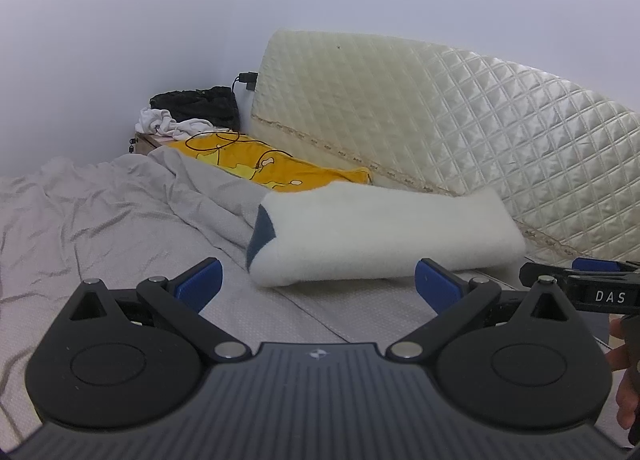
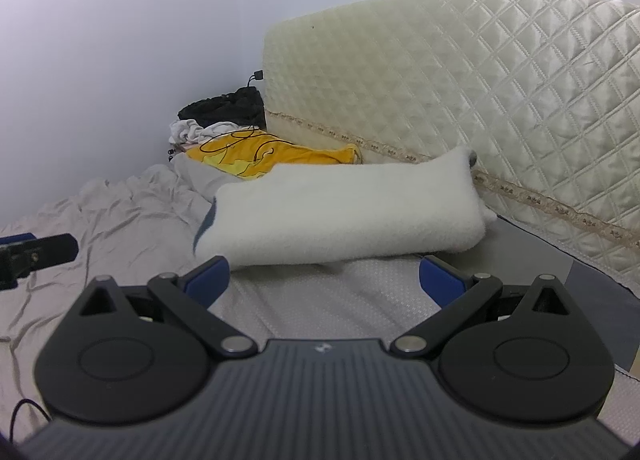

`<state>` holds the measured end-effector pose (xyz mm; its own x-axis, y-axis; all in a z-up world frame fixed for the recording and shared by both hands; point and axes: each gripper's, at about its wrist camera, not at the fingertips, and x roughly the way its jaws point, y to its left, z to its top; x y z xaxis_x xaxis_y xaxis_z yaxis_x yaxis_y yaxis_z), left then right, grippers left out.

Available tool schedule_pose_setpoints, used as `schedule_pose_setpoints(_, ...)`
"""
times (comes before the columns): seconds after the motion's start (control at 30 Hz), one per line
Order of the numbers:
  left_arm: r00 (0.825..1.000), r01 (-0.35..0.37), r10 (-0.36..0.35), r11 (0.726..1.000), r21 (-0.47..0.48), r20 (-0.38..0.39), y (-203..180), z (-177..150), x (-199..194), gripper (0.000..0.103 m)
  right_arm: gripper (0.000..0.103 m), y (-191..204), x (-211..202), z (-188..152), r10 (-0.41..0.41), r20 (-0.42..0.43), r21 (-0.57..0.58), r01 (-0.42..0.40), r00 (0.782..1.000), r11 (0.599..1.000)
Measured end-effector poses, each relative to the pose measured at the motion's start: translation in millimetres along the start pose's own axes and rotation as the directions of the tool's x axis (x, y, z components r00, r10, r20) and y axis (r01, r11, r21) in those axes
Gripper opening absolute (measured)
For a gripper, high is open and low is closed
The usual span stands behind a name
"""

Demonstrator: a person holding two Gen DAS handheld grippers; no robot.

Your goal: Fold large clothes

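A white fleece garment (image 1: 380, 234) with a dark blue part at its left end lies folded into a thick bundle on the bed; it also shows in the right wrist view (image 2: 340, 216). My left gripper (image 1: 318, 280) is open and empty, just in front of the bundle. My right gripper (image 2: 324, 278) is open and empty, also just short of the bundle's near edge. The right gripper's tip (image 1: 580, 284) shows at the right edge of the left wrist view, and the left gripper's tip (image 2: 40, 250) at the left edge of the right wrist view.
A grey crumpled sheet (image 1: 100, 212) covers the bed to the left. A yellow cloth (image 1: 260, 166) with a thin cable lies behind the bundle. A cream quilted headboard (image 1: 460, 120) leans at the back right. Black and white clothes (image 1: 192, 110) sit in the corner.
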<state>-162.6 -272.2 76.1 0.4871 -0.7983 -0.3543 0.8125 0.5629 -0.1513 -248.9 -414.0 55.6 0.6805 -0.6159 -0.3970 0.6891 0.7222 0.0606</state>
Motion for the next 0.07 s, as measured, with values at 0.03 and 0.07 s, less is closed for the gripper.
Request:
schedule_pose_setpoints(0.03,1.0,0.0,0.0,1.0,0.0,-0.001,0.4,0.0,0.1,0.103,0.103,-0.8,0.4,0.5,0.0,0.0,-0.001,0.0,1.0,1.0)
schedule_pose_setpoints(0.07,1.0,0.001,-0.001,1.0,-0.002,-0.001,0.4,0.0,0.1,0.103,0.103,-0.7,0.3,0.5,0.0,0.001,-0.002,0.0,1.0,1.0)
